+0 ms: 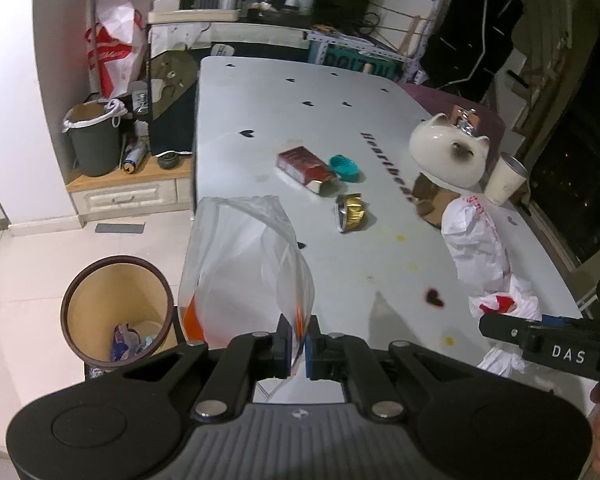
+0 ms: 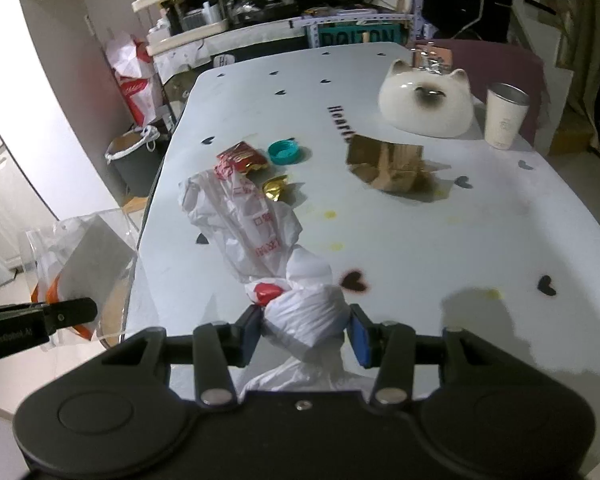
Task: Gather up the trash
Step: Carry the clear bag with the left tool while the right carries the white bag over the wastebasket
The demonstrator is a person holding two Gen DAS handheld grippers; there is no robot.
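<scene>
Your left gripper [image 1: 298, 344] is clenched on the clear bag [image 1: 248, 264], which hangs past the table edge [image 1: 194, 184]. Your right gripper [image 2: 304, 332] grasps the white bag [image 2: 304, 312] over the table. You are carrying trash, I judge; next comes the bin [image 1: 116, 312], down-left of the left gripper, with open floor around it.

I see a white tabletop [image 2: 380, 232] dotted with black hearts. On it lie a white bag with red print [image 2: 260, 240], a teal lid [image 2: 283, 152] and a crumpled gold can [image 1: 351, 212].
</scene>
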